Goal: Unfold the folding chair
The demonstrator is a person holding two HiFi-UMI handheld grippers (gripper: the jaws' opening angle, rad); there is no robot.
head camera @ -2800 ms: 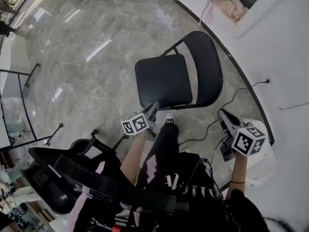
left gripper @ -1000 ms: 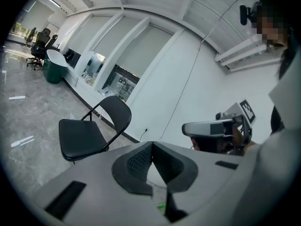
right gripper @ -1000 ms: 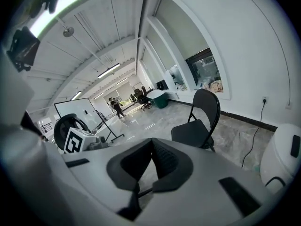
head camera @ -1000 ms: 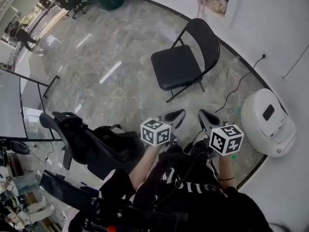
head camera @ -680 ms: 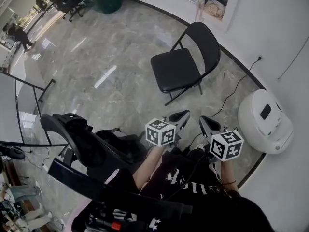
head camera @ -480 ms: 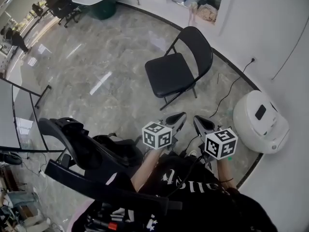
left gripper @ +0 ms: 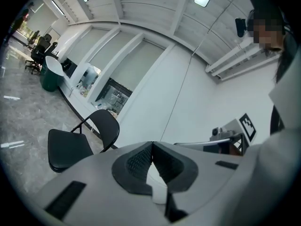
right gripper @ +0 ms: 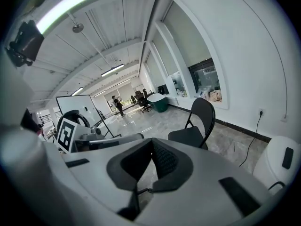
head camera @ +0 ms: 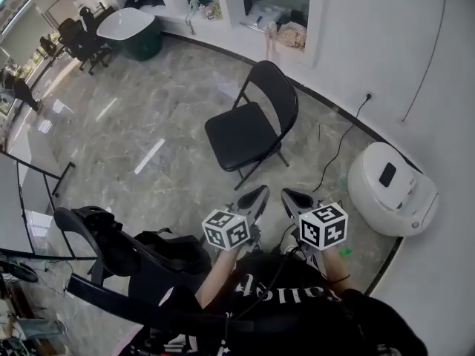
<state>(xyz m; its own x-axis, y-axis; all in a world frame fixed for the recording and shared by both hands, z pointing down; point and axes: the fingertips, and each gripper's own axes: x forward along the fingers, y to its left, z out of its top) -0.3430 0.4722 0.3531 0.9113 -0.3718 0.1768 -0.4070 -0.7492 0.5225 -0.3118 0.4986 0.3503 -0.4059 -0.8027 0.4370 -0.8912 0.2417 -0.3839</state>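
Note:
The black folding chair (head camera: 245,128) stands unfolded on the marble floor, seat level and backrest toward the white wall. It also shows in the left gripper view as chair (left gripper: 70,145) and in the right gripper view as chair (right gripper: 195,126). My left gripper (head camera: 260,193) and right gripper (head camera: 287,194) hang side by side in front of the person's body, well short of the chair and touching nothing. Both are shut with nothing between the pads, as seen at the left gripper (left gripper: 152,147) and the right gripper (right gripper: 151,145).
A white rounded appliance (head camera: 390,188) sits by the wall at right, with a black cable (head camera: 335,153) running to a wall socket (head camera: 368,95). A black office chair (head camera: 111,243) is at lower left beside a whiteboard frame (head camera: 33,191). A round table (head camera: 126,24) stands far back.
The left gripper has come away from the chair seat's front edge. Both grippers have drawn back toward the body, and the chair now sits farther off in the head view.

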